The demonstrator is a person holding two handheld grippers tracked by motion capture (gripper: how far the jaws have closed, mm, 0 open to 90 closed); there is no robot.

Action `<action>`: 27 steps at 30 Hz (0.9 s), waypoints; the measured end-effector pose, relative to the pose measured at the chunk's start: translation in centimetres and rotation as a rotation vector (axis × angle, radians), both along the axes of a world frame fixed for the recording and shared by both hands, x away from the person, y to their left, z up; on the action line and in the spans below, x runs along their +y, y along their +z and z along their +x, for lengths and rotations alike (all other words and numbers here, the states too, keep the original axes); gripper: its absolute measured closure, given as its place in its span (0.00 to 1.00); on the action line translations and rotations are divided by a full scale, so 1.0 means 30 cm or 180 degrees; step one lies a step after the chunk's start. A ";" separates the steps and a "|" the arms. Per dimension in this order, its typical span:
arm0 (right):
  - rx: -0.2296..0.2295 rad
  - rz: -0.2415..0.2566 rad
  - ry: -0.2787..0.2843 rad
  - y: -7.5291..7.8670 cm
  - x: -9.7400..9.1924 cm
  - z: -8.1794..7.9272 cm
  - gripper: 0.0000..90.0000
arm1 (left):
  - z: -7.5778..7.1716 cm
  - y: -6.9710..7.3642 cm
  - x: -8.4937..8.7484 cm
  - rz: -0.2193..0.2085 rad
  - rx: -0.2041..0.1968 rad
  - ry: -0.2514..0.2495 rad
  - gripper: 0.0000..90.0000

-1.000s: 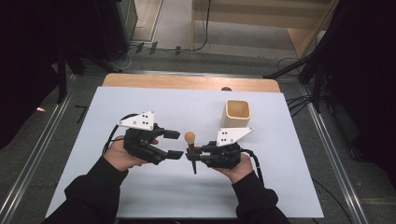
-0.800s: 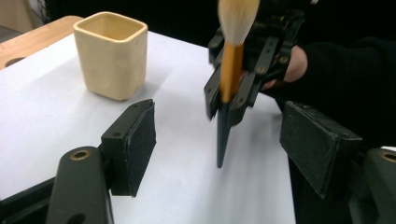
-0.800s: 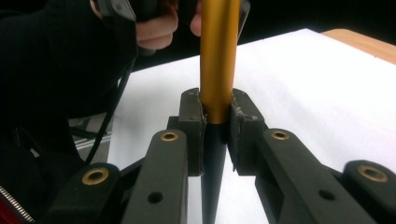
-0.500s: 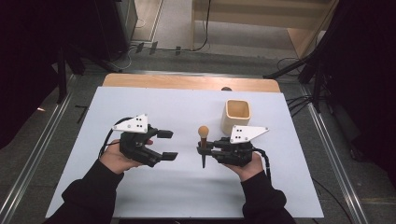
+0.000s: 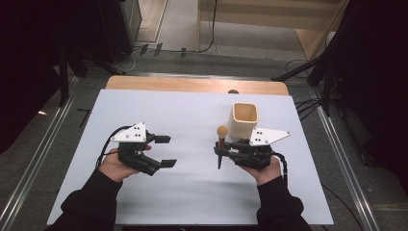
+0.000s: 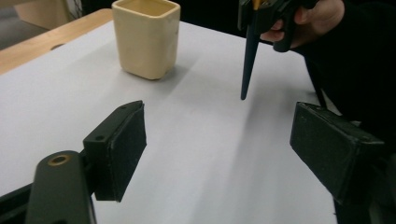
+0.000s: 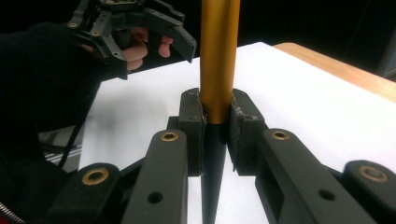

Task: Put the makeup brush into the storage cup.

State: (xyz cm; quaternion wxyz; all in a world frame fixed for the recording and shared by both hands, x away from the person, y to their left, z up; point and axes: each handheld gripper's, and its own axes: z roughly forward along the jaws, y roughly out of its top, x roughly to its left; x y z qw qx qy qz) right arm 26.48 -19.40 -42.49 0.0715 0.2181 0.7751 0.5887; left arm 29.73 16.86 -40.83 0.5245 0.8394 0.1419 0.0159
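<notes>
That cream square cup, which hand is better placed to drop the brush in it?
Right. The right claw is shut on the gold-and-black brush, upright just in front of the cream square cup. The left claw is open, holds nothing and sits farther away.

Bright even table light, dark surroundings, soft close-up blur.

No readable text or labels anywhere

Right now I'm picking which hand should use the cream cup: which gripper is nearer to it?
Right. The right gripper, shut on the brush, sits just in front of the cream cup; the left gripper, open, is well off to its left.
</notes>
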 end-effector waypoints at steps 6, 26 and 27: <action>-0.0026 0.0013 -0.0100 0.003 -0.039 -0.003 0.87 | -0.003 -0.014 0.030 -0.0044 -0.0064 0.0078 0.21; -0.0104 0.0008 -0.0481 0.010 -0.171 -0.019 0.87 | 0.002 -0.032 0.070 -0.0063 -0.0139 0.0205 0.21; -0.0104 0.0015 -0.0497 0.010 -0.175 -0.018 0.87 | 0.003 -0.032 0.070 -0.0068 -0.0137 0.0206 0.21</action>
